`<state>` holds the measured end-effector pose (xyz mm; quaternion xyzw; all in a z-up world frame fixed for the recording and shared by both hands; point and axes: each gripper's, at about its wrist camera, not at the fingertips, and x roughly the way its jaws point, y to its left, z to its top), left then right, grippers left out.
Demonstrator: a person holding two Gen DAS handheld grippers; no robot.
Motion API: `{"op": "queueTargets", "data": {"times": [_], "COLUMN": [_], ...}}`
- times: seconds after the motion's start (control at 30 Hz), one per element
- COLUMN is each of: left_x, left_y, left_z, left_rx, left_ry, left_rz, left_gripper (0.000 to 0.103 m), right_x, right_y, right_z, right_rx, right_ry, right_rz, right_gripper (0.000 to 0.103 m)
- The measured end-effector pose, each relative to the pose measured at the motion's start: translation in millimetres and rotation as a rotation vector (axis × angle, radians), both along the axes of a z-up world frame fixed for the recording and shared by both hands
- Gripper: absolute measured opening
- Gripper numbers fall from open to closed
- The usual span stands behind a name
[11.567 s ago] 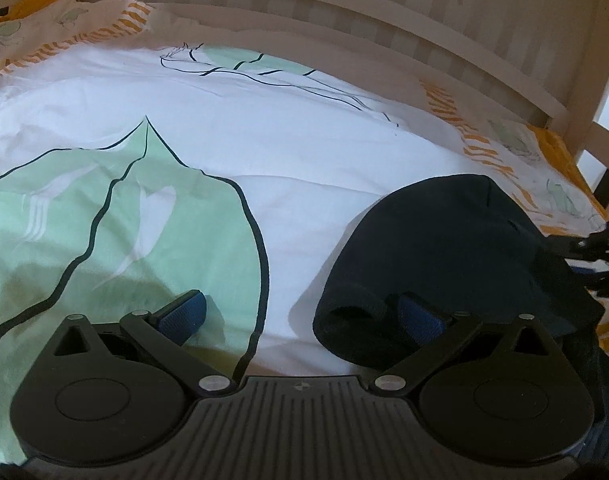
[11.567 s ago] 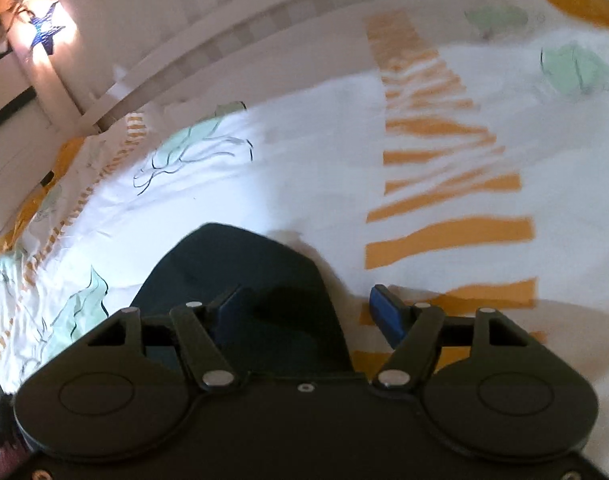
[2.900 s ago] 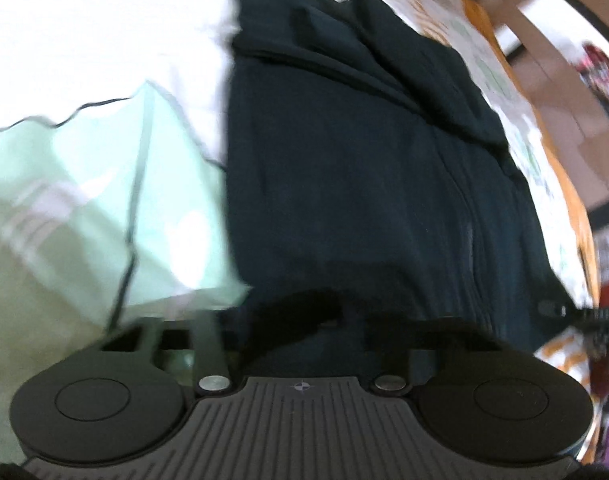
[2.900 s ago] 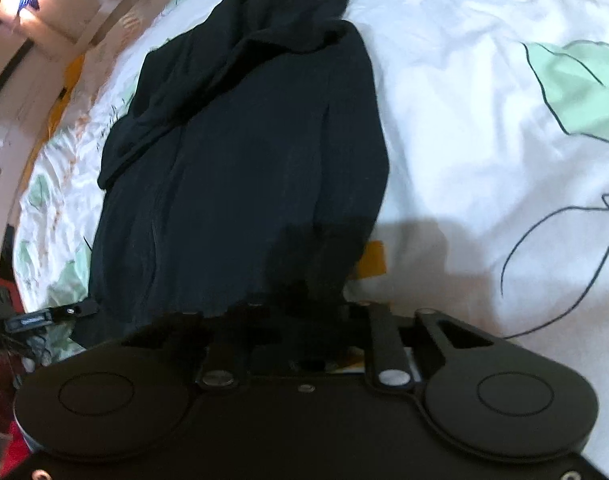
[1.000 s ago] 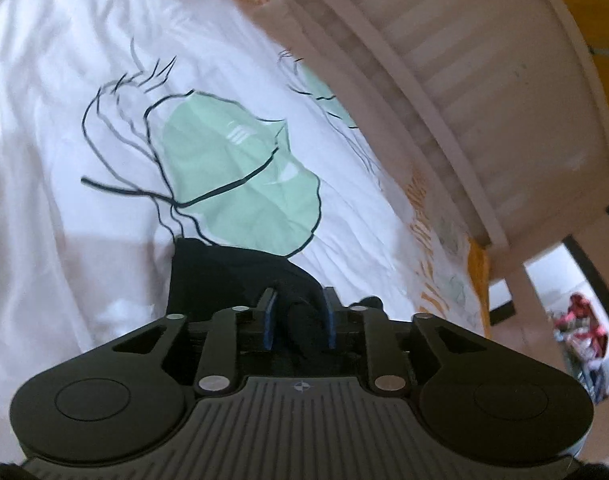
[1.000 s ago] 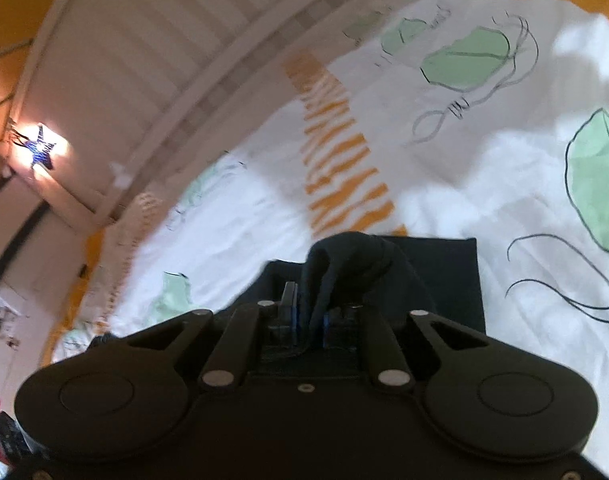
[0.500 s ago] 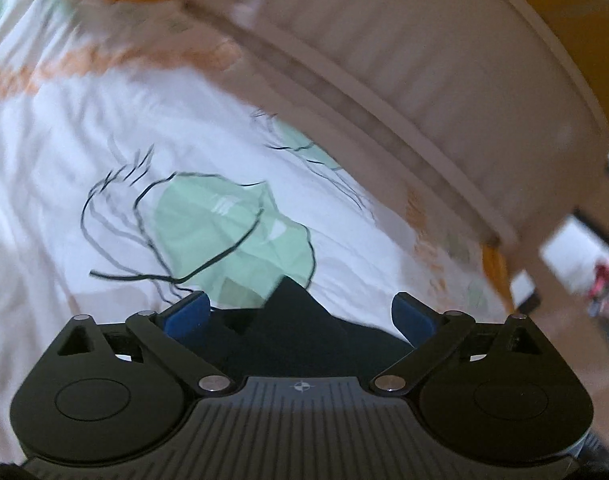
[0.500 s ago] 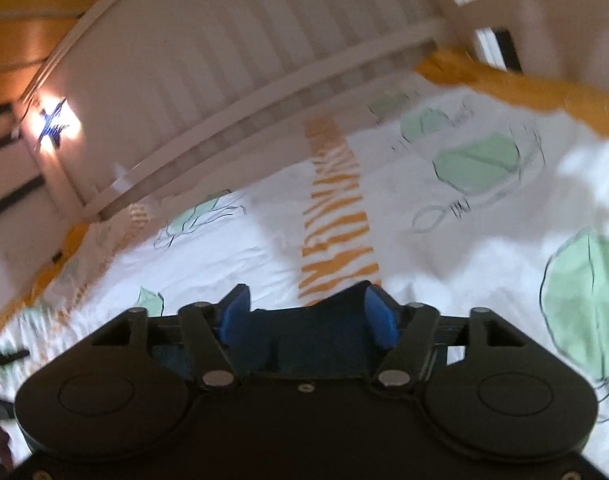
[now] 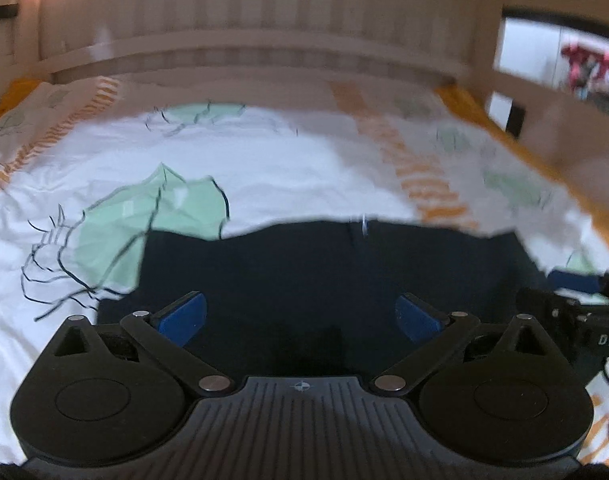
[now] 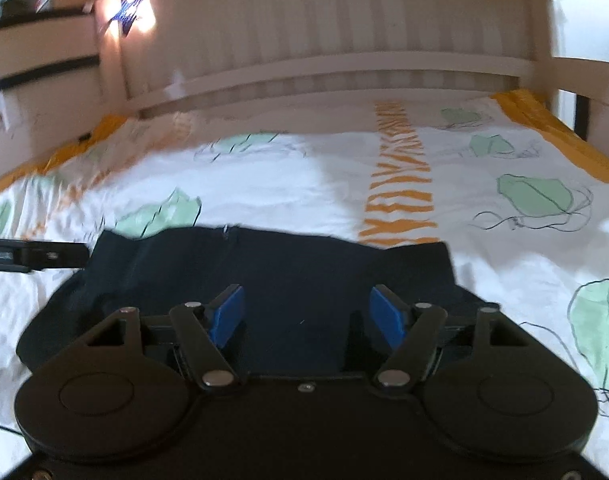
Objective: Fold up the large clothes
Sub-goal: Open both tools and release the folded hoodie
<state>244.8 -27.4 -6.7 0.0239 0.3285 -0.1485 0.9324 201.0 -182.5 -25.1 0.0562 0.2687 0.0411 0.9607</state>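
Note:
A dark navy garment (image 9: pixel 324 264) lies folded flat on the bed, its far edge running across the sheet. My left gripper (image 9: pixel 300 314) hangs just above its near part. The jaws are opening wide, and the blue pads (image 9: pixel 182 316) touch no cloth. In the right wrist view the same garment (image 10: pixel 284 264) fills the middle. My right gripper (image 10: pixel 307 314) stands open over it with nothing pinched. The garment's near edge is hidden under both tools.
The bedsheet (image 9: pixel 284 168) is white with green leaf prints and orange stripes (image 10: pixel 400 184). A pale slatted bed rail (image 10: pixel 324 68) closes the far side, with a lit star lamp (image 10: pixel 130 12) at its left. A side rail (image 9: pixel 544 112) runs on the right.
Both grippers let go of the dark cloth, opened wide and rolled level. They drew back, so the whole folded garment now lies in view on the sheet.

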Motion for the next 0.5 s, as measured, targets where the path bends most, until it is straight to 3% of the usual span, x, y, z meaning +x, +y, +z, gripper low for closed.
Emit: {"op": "queueTargets", "data": {"times": [0.17,0.23,0.3,0.5], "left_x": [21,28,33,35], "left_y": [3,17,27,22], "left_z": [-42,-53,-56,-54], "left_rx": [0.096,0.046,0.007,0.032], "left_ry": [0.093,0.115,0.129,0.134], "left_rz": [0.093,0.11,0.123,0.118], "left_gripper": [0.103,0.103,0.103,0.103], "right_x": [15,20,24,23], "right_y": [2,-8,-27,-65], "right_z": [-24,-34,-42,-55], "right_rx": [-0.132,-0.154,-0.121,0.069], "right_ry": [0.079,0.097,0.116,0.15], "right_rz": [-0.037,-0.092,-0.165,-0.287], "right_gripper": [0.073,0.073,0.076,0.083]}}
